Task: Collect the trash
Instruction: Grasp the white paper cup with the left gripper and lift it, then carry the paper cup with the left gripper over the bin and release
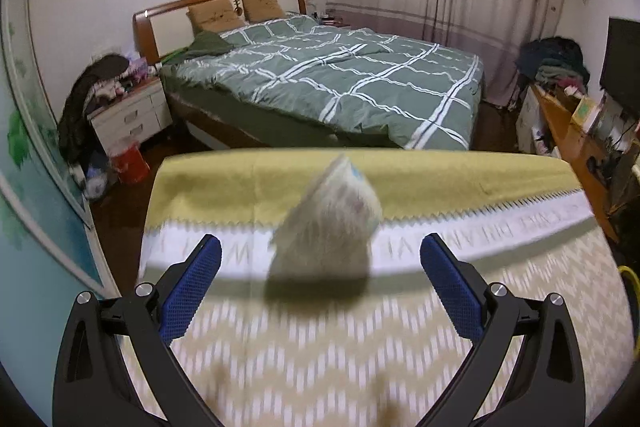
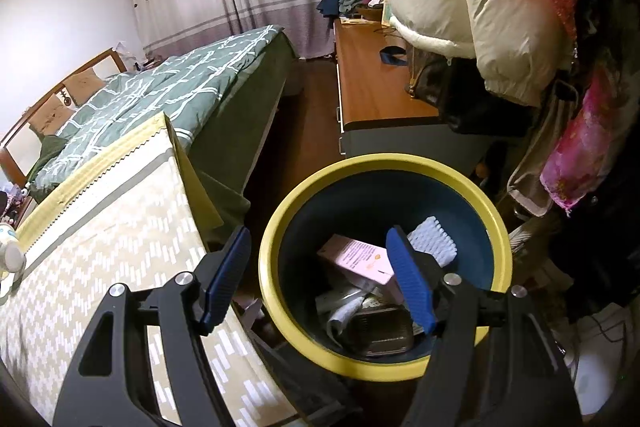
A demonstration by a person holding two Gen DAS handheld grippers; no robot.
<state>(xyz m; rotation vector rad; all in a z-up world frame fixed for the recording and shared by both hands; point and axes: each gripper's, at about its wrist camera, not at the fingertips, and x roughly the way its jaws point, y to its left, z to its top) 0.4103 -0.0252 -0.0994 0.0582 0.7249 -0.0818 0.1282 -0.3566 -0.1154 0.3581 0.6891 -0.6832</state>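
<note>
Meanwhile, the right gripper [image 2: 320,279] hung over the yellow-rimmed bin [image 2: 384,167], fingers apart and empty above the trash inside, while the left gripper [image 1: 320,279], fingers wide, faced a crumpled wrapper [image 1: 328,223] on the patterned surface [image 1: 520,307], seemingly next for collection.

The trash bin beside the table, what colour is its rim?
Yellow. The bin has a yellow rim around a dark blue inside, clearest in the right wrist view.

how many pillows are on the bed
2: both tan, side by side against the headboard, left pillow and right pillow. More may be hidden under the quilt.
</note>
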